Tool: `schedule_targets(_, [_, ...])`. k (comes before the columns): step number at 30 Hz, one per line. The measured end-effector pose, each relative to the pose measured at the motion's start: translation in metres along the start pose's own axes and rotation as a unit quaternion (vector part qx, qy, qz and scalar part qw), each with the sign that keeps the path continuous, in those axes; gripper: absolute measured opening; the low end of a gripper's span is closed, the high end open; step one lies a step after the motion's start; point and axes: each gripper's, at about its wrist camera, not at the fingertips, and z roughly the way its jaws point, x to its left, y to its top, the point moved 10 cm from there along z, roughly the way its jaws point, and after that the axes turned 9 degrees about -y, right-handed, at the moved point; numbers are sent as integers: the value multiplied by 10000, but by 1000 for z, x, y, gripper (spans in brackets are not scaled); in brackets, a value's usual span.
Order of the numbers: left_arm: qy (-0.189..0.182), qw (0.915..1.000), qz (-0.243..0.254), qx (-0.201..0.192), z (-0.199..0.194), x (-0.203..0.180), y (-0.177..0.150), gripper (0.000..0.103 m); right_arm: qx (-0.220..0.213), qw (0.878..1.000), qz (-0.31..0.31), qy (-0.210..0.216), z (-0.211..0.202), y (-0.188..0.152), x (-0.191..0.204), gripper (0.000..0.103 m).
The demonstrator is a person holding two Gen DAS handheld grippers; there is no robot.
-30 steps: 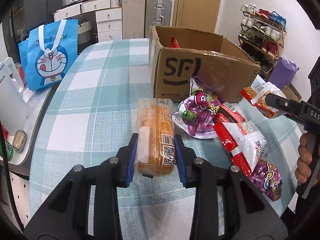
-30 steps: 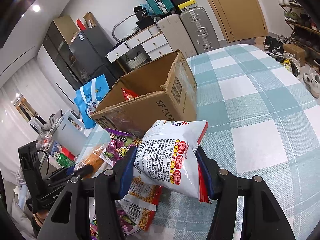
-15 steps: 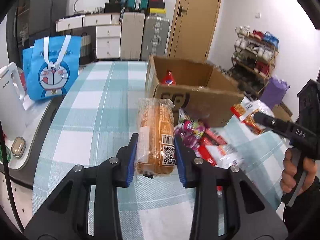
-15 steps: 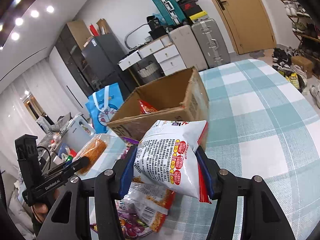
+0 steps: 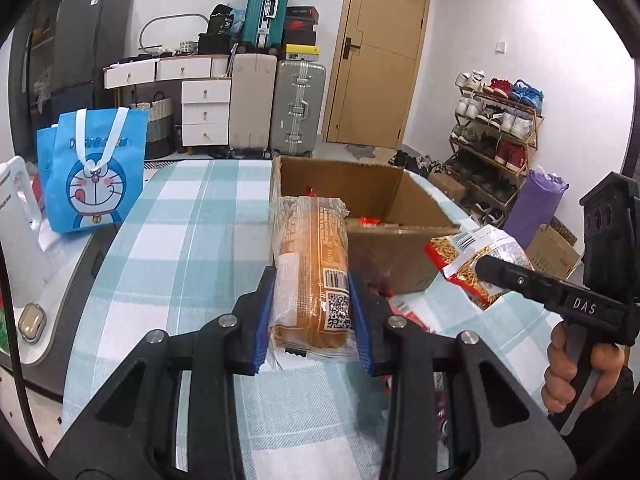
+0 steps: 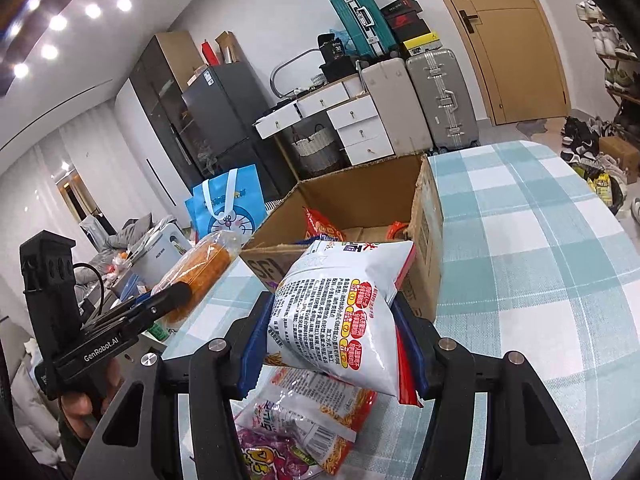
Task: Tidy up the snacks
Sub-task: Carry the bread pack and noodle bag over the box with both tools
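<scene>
Left wrist: hand-held gripper (image 5: 312,312) clamps bread pack (image 5: 310,264) (lifted).

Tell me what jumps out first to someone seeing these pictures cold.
The left gripper clamps a wrapped orange bread loaf above the checked tablecloth. The right gripper holds a white snack bag in front of the open cardboard box; more packets lie below.

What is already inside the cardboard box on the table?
The cardboard box is open-topped. A red-orange snack bag leans inside it, with another orange packet near the right wall. The white snack bag held in front hides the box's near floor.
</scene>
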Motion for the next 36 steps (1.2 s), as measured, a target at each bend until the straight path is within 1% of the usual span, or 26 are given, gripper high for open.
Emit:
schedule_targets(7, [-37, 10000, -21, -76, 15, -6, 29, 31, -91, 9999, -81, 0, 4, 25, 9, 57])
schedule_targets(14, [8, 9997, -237, -73, 34, 2, 52, 31, -46, 10000, 9, 48, 17, 43, 13, 58])
schedule_targets(20, [114, 9994, -315, 40, 59, 11, 61, 31, 66, 9999, 140, -11, 33, 58, 8, 58])
schedule_targets(23, [143, 9993, -327, 119, 76, 13, 62, 31, 105, 9998, 106, -141, 44, 64, 6, 58])
schedule_targets(29, [185, 9993, -206, 245, 104, 8, 60, 31, 221, 9991, -25, -356, 64, 69, 3, 58])
schedule_targets(36, [258, 9991, -8, 335, 125, -3, 68, 31, 423, 9978, 7, -518, 84, 72, -6, 58])
